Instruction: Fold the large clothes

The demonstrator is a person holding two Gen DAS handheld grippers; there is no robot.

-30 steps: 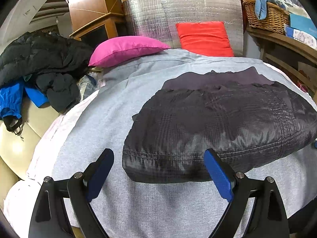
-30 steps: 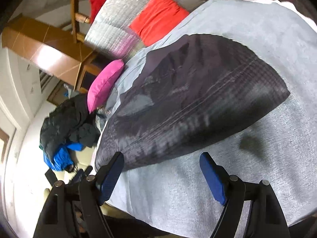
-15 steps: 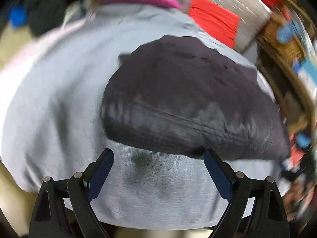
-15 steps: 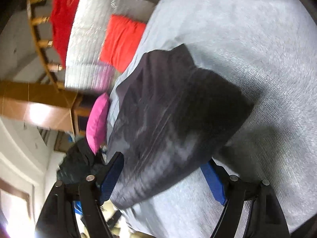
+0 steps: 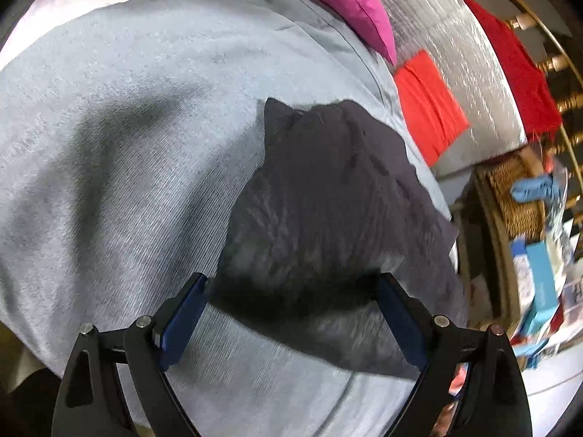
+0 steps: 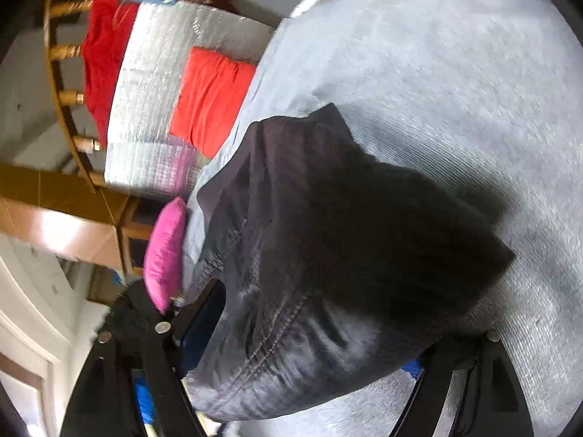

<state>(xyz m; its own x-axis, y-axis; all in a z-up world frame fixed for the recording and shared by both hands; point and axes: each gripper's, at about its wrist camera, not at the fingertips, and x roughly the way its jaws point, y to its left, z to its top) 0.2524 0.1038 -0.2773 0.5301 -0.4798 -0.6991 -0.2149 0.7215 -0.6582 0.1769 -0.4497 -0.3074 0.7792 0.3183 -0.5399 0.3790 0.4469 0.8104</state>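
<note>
Grey bedsheet [image 5: 138, 167] carries a dark padded jacket [image 5: 328, 218], part-folded at the near edge, with left tool [image 5: 291, 313] and right tool [image 6: 313, 360] both wide, straddling its hem, seemingly ready to grip

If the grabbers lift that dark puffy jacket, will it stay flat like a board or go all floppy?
Probably floppy: the dark quilted jacket already lies in soft folds and wrinkles on the grey sheet. It looks puffy, so likely light for its size. Its shiny fabric may be a bit slippery between the open left gripper and right gripper.
</note>
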